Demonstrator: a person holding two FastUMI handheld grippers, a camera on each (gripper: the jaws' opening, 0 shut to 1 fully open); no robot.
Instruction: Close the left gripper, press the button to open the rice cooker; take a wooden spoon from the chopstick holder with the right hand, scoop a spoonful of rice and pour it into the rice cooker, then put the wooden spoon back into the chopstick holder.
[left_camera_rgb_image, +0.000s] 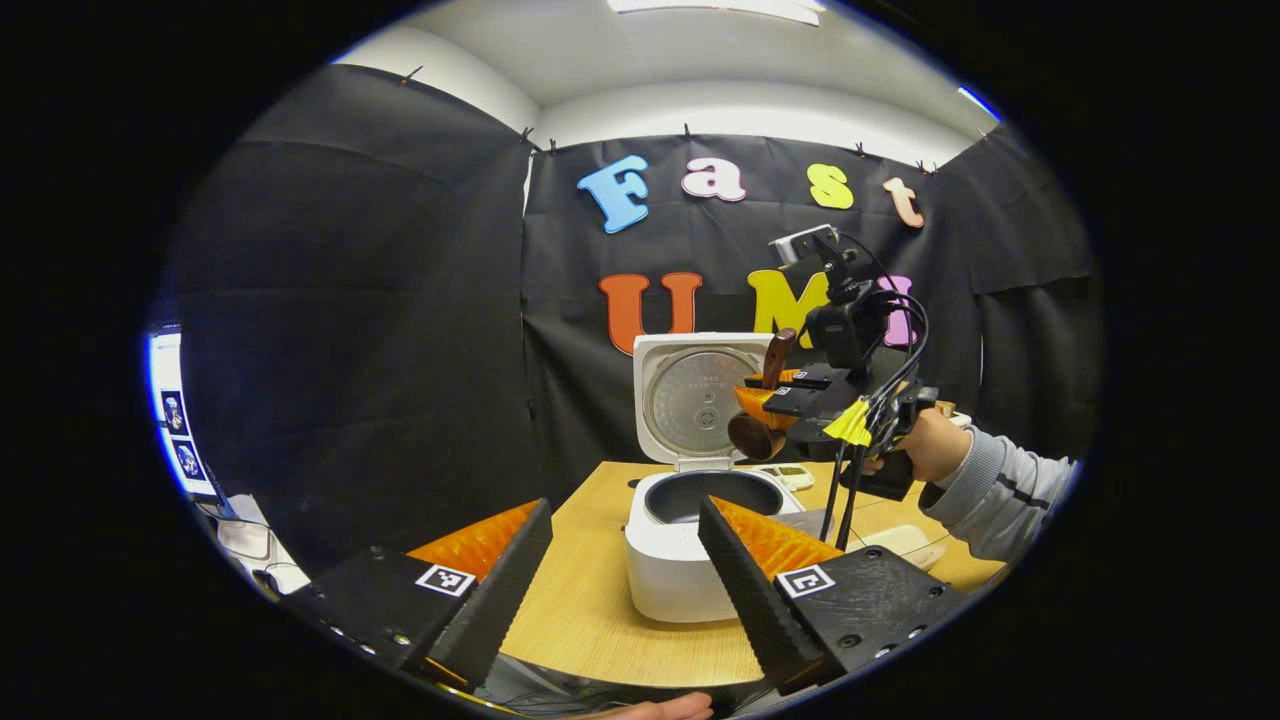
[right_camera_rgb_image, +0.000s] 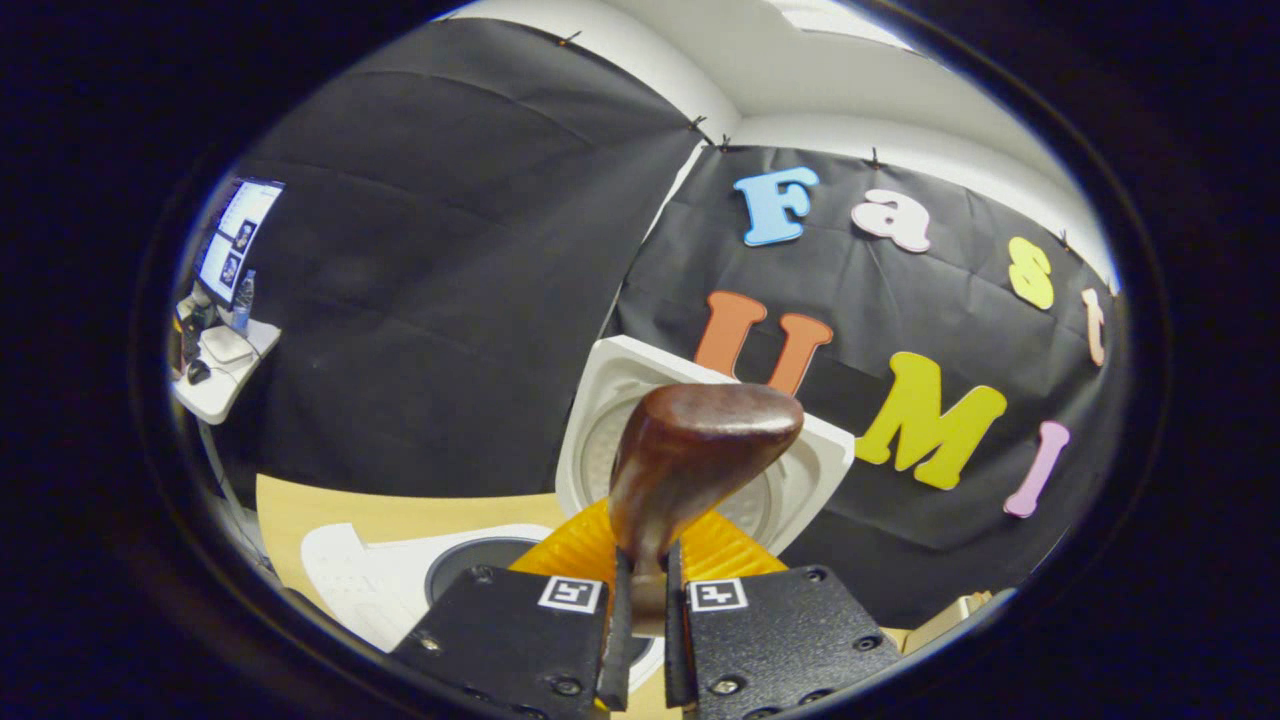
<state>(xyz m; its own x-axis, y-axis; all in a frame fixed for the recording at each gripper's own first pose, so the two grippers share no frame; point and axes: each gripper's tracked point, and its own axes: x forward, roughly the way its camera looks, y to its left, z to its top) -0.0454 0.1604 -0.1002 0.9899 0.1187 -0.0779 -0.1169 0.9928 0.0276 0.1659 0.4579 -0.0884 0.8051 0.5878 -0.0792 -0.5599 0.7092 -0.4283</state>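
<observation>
While the left gripper (left_camera_rgb_image: 625, 560) gapes, the right gripper (right_camera_rgb_image: 640, 600) pinches the wooden spoon (right_camera_rgb_image: 690, 460).

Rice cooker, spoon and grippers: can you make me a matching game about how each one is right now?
Things:
1. rice cooker lid
2. wooden spoon
3. left gripper
4. table

States:
A. wide open, holding nothing
B. light wood colour, under the cooker
C. standing up, open
D. dark brown, pinched between two fingers of the right gripper

Pairs: 1-C, 2-D, 3-A, 4-B
</observation>
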